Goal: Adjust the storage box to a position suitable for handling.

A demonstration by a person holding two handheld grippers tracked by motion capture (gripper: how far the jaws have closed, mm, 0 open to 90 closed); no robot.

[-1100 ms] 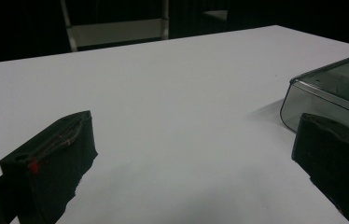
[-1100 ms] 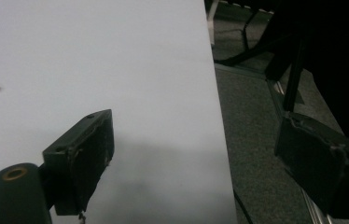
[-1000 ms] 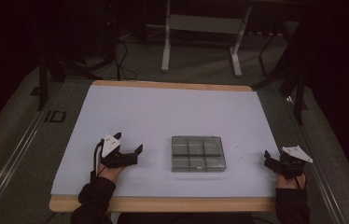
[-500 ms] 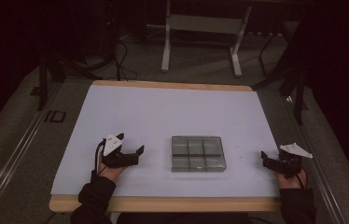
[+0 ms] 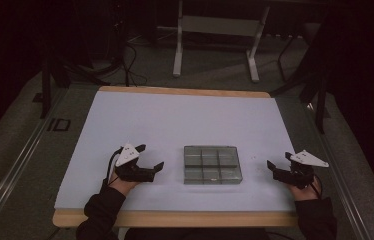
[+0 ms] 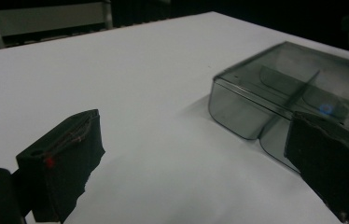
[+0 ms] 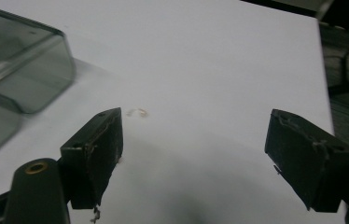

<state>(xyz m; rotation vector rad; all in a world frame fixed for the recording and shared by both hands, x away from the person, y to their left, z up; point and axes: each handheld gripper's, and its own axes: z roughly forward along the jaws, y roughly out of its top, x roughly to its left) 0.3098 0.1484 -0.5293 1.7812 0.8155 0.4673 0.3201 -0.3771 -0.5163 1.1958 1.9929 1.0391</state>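
The left gripper (image 5: 151,156) has its two black jaws spread wide with nothing between them; in the left gripper view its padded fingers (image 6: 65,161) frame bare table, the near corner of the smoky translucent plastic organiser box (image 6: 275,93) lying just beyond the farther jaw, close but not touching. The right gripper (image 5: 280,161) is likewise agape and empty; its own view shows the pads (image 7: 95,149) well parted above the white surface, with a tiny pale scrap (image 7: 137,112) (too small to identify) ahead of them and the box's rounded corner (image 7: 28,70) off to one side.

The box (image 5: 212,164), divided into a grid of compartments that look empty, sits flat on the white table top (image 5: 175,125), toward the near edge and a little right of centre, between the two grippers; the left one is near it, the right one farther off, close to the right edge.

By my reading the work has barely begun; the box is untouched, nothing is gripped, and the approach, the grasp and whatever follows all remain.
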